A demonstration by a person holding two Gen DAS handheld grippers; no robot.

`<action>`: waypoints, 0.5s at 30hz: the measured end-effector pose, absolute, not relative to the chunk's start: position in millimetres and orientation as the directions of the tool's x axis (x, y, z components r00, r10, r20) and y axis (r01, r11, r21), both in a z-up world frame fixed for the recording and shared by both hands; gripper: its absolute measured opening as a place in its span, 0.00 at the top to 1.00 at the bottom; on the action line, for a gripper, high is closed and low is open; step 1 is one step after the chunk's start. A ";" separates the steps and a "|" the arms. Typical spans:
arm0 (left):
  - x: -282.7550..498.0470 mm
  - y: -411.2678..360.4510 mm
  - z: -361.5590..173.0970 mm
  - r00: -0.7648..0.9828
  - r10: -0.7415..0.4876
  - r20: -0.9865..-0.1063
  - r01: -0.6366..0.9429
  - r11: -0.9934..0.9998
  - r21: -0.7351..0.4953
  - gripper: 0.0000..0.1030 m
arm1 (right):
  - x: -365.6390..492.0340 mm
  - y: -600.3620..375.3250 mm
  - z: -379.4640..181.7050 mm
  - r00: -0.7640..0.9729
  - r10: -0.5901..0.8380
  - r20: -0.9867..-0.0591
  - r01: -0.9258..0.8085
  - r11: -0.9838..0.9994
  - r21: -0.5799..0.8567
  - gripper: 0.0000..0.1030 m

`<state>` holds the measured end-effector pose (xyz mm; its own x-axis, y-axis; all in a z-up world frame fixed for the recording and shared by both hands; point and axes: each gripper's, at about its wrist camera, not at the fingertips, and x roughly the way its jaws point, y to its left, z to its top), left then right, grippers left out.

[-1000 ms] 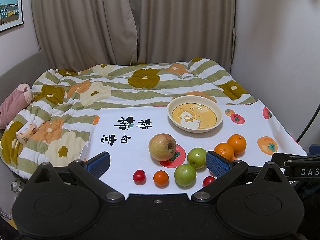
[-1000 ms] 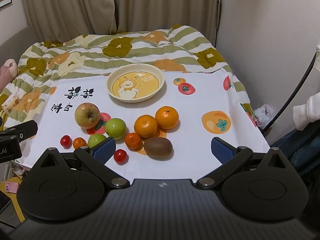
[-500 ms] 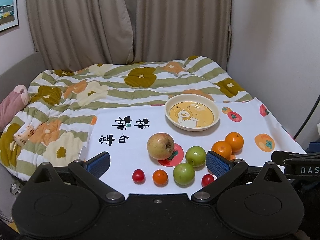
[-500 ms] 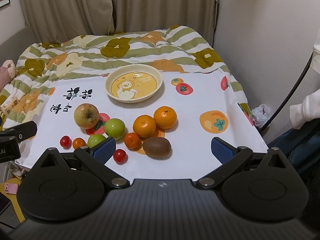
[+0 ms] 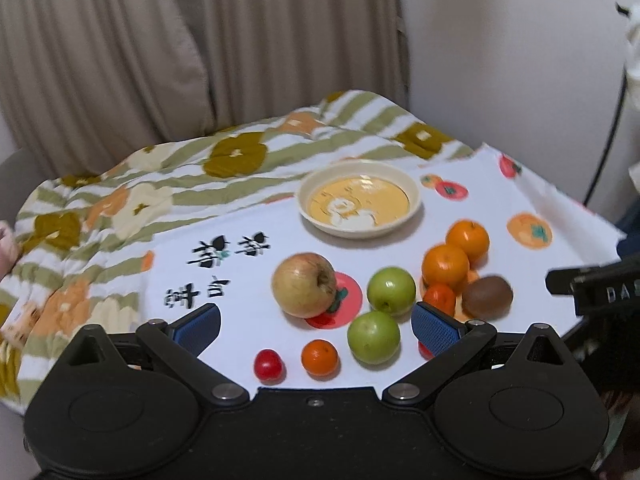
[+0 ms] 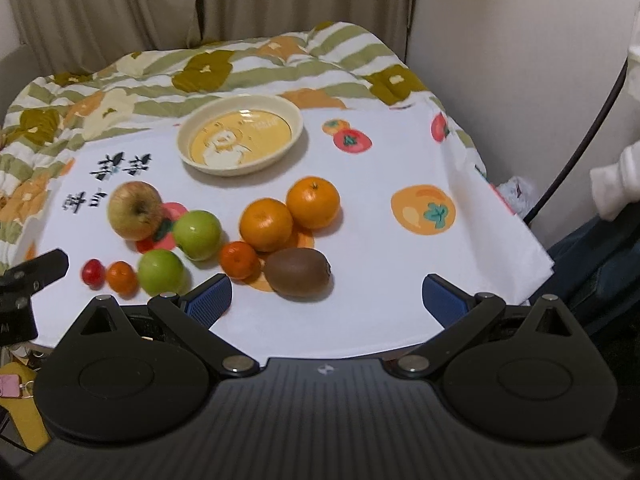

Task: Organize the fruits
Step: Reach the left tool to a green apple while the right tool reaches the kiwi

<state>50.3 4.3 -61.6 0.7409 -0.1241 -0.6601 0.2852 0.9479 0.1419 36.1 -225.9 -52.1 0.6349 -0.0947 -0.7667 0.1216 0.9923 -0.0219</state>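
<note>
Fruit lies on a white printed cloth (image 6: 380,152): a large apple (image 5: 304,290) (image 6: 135,211), two green apples (image 5: 391,291) (image 5: 373,337), two oranges (image 6: 313,202) (image 6: 266,224), a small mandarin (image 6: 239,260), a kiwi (image 6: 298,271), a small orange fruit (image 5: 319,357) and a red cherry tomato (image 5: 269,365). A cream duck bowl (image 5: 360,198) (image 6: 240,134) stands empty behind them. My left gripper (image 5: 316,322) is open, just short of the front fruits. My right gripper (image 6: 326,296) is open, with the kiwi just ahead between its fingers.
The cloth lies on a flowered, striped quilt (image 5: 160,184) before beige curtains (image 5: 200,40). A white wall (image 6: 520,40) and a black cable (image 6: 580,148) are to the right. The cloth's front edge drops off near both grippers.
Both grippers have moved forward and nearer the fruit, which now looks larger. The left view has swung to the right. Both stay open; no fruit has moved.
</note>
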 end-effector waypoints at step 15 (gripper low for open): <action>92.5 -23.6 -137.7 0.673 -0.199 -0.713 0.443 0.880 0.173 0.14 | 77.4 -230.7 -118.0 0.641 -0.058 -0.765 0.111 0.994 0.018 0.00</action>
